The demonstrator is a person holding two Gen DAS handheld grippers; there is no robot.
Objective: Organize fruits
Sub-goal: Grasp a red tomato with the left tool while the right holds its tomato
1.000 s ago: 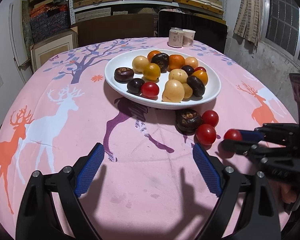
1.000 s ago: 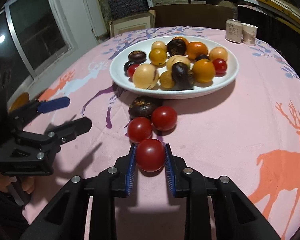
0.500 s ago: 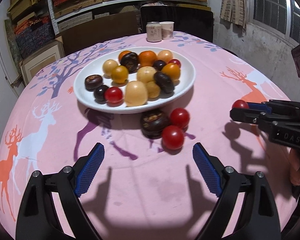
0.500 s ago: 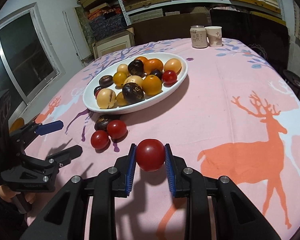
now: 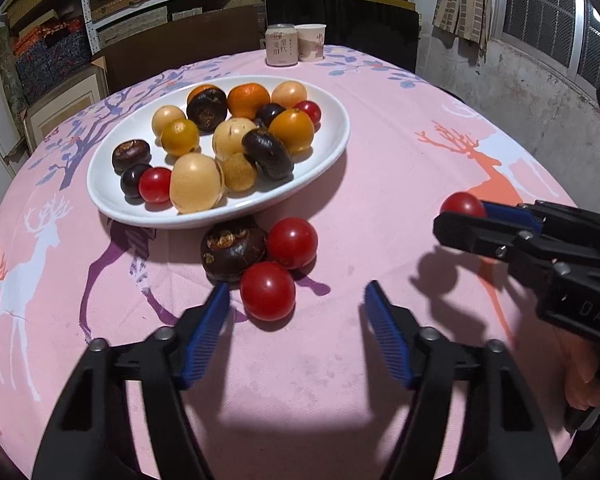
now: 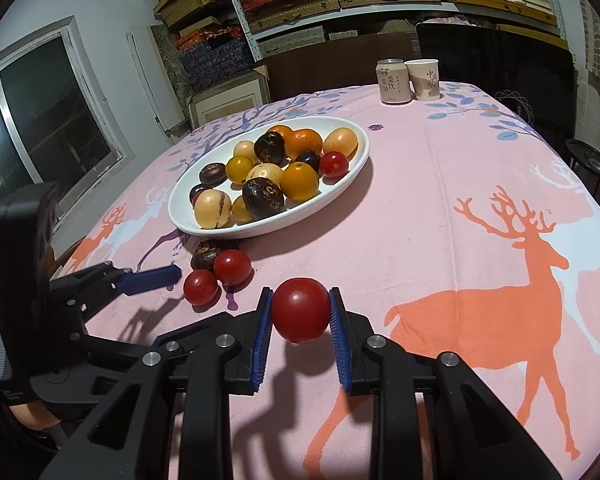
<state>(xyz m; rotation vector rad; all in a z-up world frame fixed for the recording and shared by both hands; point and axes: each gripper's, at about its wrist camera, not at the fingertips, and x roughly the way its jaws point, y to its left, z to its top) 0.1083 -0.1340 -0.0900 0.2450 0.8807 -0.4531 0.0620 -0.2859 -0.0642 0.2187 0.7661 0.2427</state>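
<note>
The right gripper (image 6: 300,314) pinches one red tomato (image 6: 300,309) above the pink tablecloth (image 6: 440,216). The left gripper (image 5: 298,320) gapes wide, holding nothing. Just at its 12 o'clock lie two loose tomatoes (image 5: 268,291) and one dark water chestnut (image 5: 233,249), touching. Behind them the white plate (image 5: 332,152) holds fifteen fruits; a can (image 5: 282,45) and a paper cup (image 5: 311,42) stand beyond.

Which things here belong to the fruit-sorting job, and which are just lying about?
Job in hand:
cherry tomato clamped in the right hand-held gripper
two loose tomatoes
dark fruit beside them
white plate of fruit
open left hand-held gripper

Lying about:
drink can
paper cup
</note>
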